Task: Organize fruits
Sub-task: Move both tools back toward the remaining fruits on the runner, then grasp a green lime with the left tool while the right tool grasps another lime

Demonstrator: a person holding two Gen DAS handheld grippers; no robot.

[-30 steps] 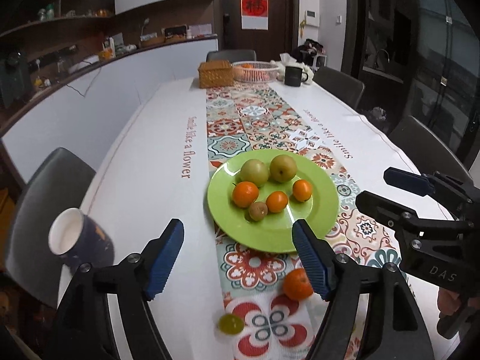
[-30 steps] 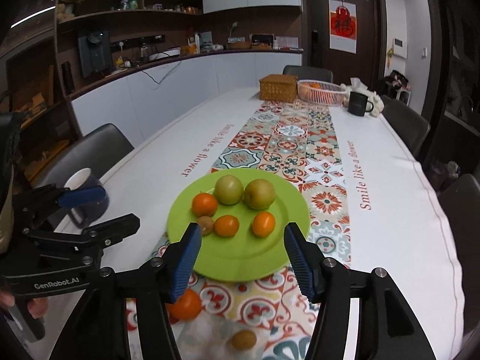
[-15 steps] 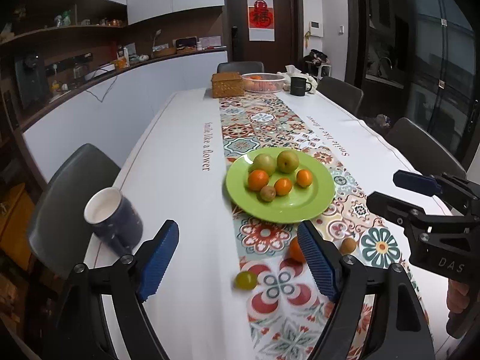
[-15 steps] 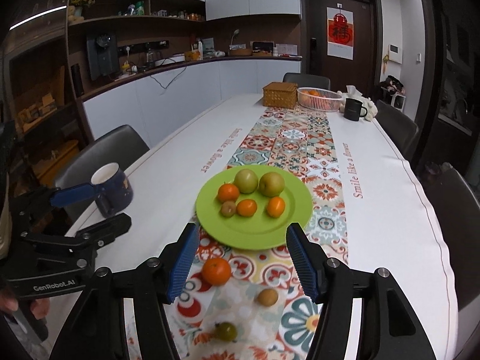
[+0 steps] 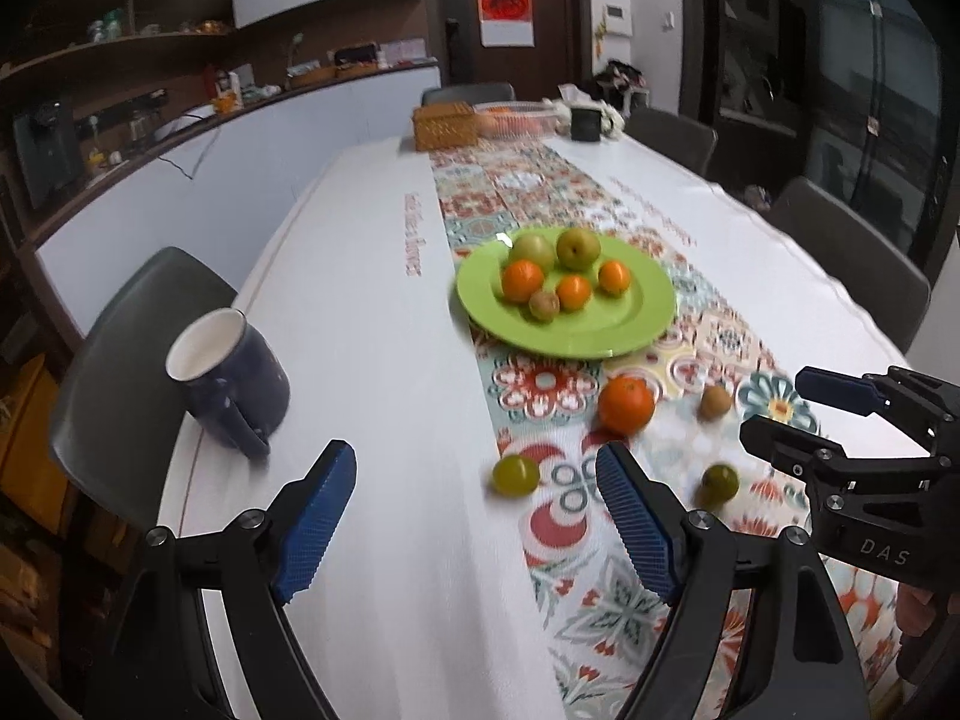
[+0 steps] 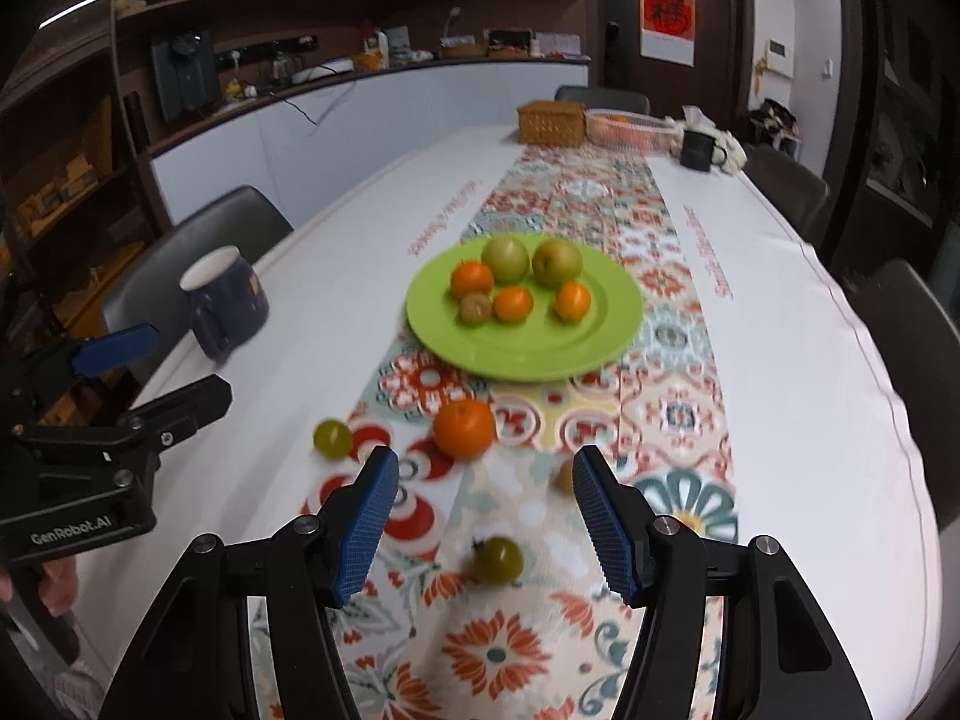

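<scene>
Both tools have drawn back from the round green plate [image 6: 606,336] of fruit, jaws apart and empty, so I judge a pick is next: the right tool [image 6: 485,516] should close on the small green fruit [image 6: 497,560] lying below it on the patterned runner [image 6: 672,420].

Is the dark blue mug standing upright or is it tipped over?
Upright. The mug stands on its base on the white tablecloth, its white rim facing up.

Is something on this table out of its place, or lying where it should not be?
Yes. Four fruits lie loose on the table runner, not on the green plate: an orange, a small brown fruit and two small green fruits. Nothing looks spilled or damaged.
</scene>
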